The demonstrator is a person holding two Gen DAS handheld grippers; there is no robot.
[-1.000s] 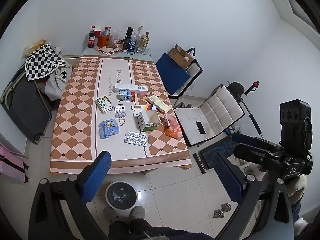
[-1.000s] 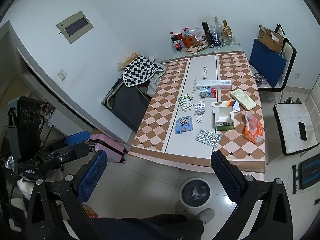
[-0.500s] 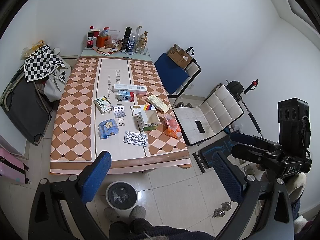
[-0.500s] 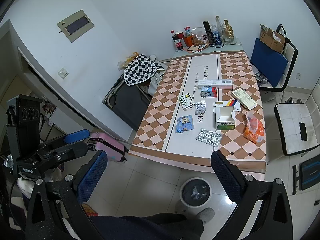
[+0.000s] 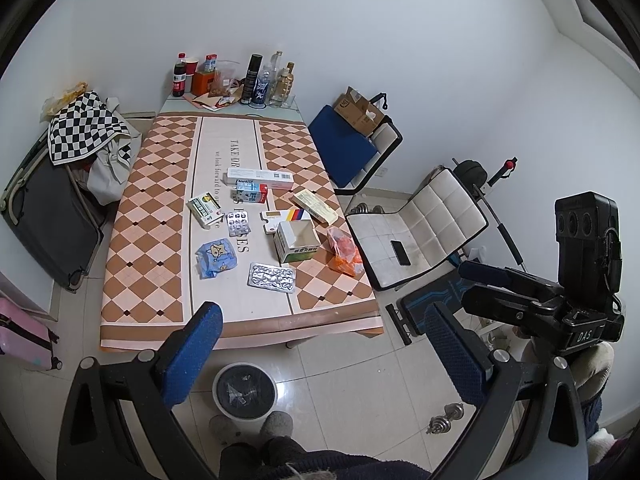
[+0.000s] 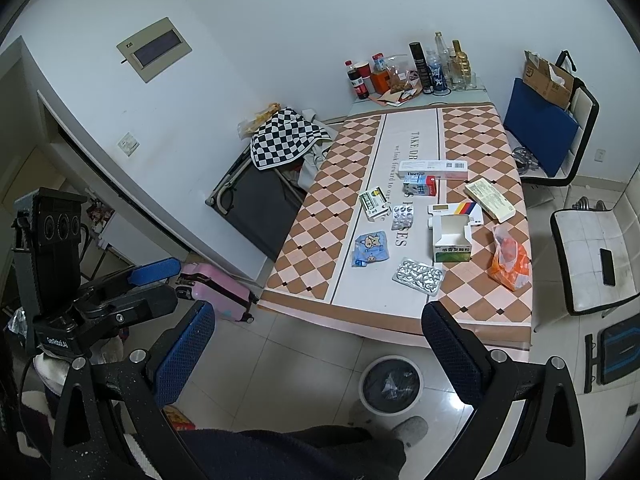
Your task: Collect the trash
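Observation:
Trash lies on the checkered table [image 5: 132, 264]: a foil blister pack [image 5: 272, 278] nearest me, a blue cartoon packet [image 5: 216, 258], an open green-and-white box [image 5: 297, 241], an orange bag [image 5: 344, 250], a small blister pack [image 5: 238, 224], and several flat boxes behind. A white bin with a black liner [image 5: 245, 391] stands on the floor below the table's near edge; it also shows in the right wrist view [image 6: 391, 385]. My left gripper [image 5: 322, 354] and right gripper [image 6: 318, 352] are both open and empty, held high in front of the table.
Bottles and jars [image 5: 256, 80] crowd the table's far end. A blue chair with a cardboard box [image 5: 352, 136] and a white chair with a phone [image 5: 416, 236] stand right of the table. A dark folded cot with checkered cloth [image 5: 52, 184] and a pink suitcase [image 6: 216, 286] sit left.
Both grippers have drifted slightly, so the table sits a little lower and closer in view. Nothing on the table has moved, and both grippers stay open.

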